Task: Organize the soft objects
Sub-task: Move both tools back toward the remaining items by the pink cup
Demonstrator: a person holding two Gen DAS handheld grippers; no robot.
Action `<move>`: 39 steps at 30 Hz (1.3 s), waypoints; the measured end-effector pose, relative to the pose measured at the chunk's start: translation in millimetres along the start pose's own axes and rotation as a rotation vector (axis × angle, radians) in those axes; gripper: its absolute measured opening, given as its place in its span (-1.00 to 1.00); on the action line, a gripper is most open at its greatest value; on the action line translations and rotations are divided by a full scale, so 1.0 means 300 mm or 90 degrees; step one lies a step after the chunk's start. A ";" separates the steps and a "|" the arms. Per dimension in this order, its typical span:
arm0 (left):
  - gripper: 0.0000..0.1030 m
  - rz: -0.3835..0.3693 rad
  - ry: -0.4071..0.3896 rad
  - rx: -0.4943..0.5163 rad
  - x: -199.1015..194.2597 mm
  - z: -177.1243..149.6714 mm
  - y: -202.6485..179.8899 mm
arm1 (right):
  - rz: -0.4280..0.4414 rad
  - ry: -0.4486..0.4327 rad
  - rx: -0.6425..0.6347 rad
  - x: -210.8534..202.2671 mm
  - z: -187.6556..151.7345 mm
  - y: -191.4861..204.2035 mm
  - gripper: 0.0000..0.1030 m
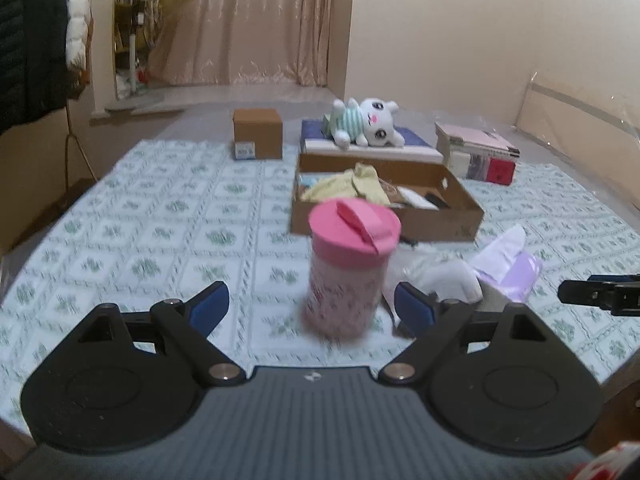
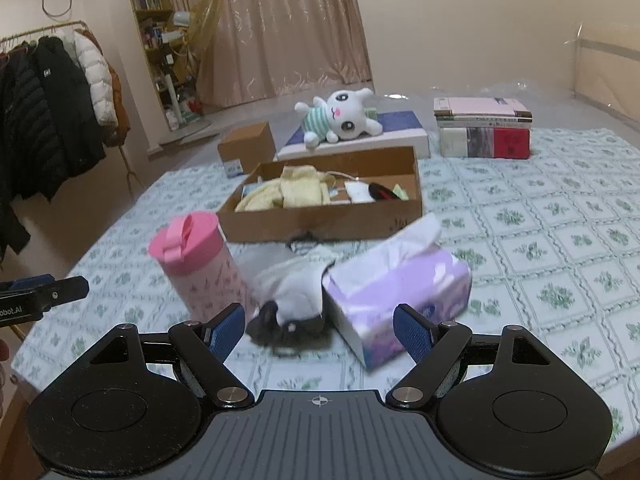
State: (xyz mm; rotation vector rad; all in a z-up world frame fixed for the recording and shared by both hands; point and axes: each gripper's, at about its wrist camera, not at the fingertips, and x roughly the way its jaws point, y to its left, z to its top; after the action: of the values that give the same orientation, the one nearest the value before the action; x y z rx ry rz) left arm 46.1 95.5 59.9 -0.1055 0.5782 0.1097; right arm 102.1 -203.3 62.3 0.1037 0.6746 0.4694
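A white and black soft cloth item (image 2: 296, 288) lies crumpled on the patterned bedspread, between a pink-lidded bottle (image 2: 200, 268) and a purple tissue pack (image 2: 396, 288). My right gripper (image 2: 319, 312) hangs open just in front of the cloth and the tissue pack, touching neither. My left gripper (image 1: 311, 294) is open too, facing the pink bottle (image 1: 348, 272), and its pads are clear of it. Behind stands an open cardboard tray (image 2: 320, 220) holding a yellow cloth (image 2: 296, 190). A white plush bunny (image 2: 340, 118) lies on a flat box further back.
A small closed cardboard box (image 1: 258, 132) sits at the back left and a stack of books (image 2: 484, 132) at the back right. Coats (image 2: 52, 108) hang on a rack off the left side of the bed. Open bedspread (image 1: 160, 240) stretches left of the bottle.
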 end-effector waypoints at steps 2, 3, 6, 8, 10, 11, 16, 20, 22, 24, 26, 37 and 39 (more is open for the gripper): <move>0.71 0.000 0.010 0.004 0.000 -0.020 -0.013 | 0.000 0.002 0.003 -0.006 -0.017 0.000 0.57; 0.71 0.001 0.012 0.008 -0.001 -0.027 -0.019 | 0.000 0.002 0.005 -0.009 -0.025 0.002 0.57; 0.71 -0.004 0.021 0.012 0.000 -0.044 -0.036 | 0.001 0.005 0.005 -0.012 -0.042 -0.001 0.57; 0.71 -0.006 0.025 0.013 0.008 -0.047 -0.046 | 0.001 0.007 0.003 -0.012 -0.046 -0.002 0.57; 0.71 -0.008 0.028 0.017 0.011 -0.052 -0.054 | 0.000 0.007 0.005 -0.012 -0.051 -0.007 0.57; 0.71 -0.009 0.029 0.017 0.012 -0.053 -0.058 | 0.000 0.008 0.007 -0.011 -0.052 -0.008 0.57; 0.71 -0.016 0.039 0.020 0.027 -0.061 -0.076 | -0.006 0.011 0.016 -0.014 -0.058 -0.028 0.57; 0.71 -0.022 0.046 0.022 0.040 -0.067 -0.088 | -0.012 0.013 0.017 -0.011 -0.064 -0.037 0.57; 0.71 -0.024 0.048 0.023 0.045 -0.070 -0.092 | -0.015 0.014 0.015 -0.009 -0.066 -0.041 0.57; 0.71 -0.025 0.050 0.023 0.051 -0.071 -0.092 | -0.017 0.015 0.013 -0.006 -0.065 -0.043 0.57; 0.71 -0.025 0.052 0.023 0.058 -0.071 -0.090 | -0.017 0.014 0.008 -0.002 -0.060 -0.043 0.57; 0.71 -0.032 0.060 0.041 0.120 -0.050 -0.071 | 0.012 0.025 -0.087 0.107 0.000 0.003 0.57; 0.71 -0.035 0.063 0.050 0.139 -0.046 -0.065 | 0.019 0.027 -0.109 0.138 0.014 0.017 0.57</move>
State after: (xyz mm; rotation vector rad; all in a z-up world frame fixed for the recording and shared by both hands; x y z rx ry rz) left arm 75.9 77.3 26.8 -0.0509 0.6766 0.0282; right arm 131.1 -179.9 42.9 -0.0583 0.6718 0.5578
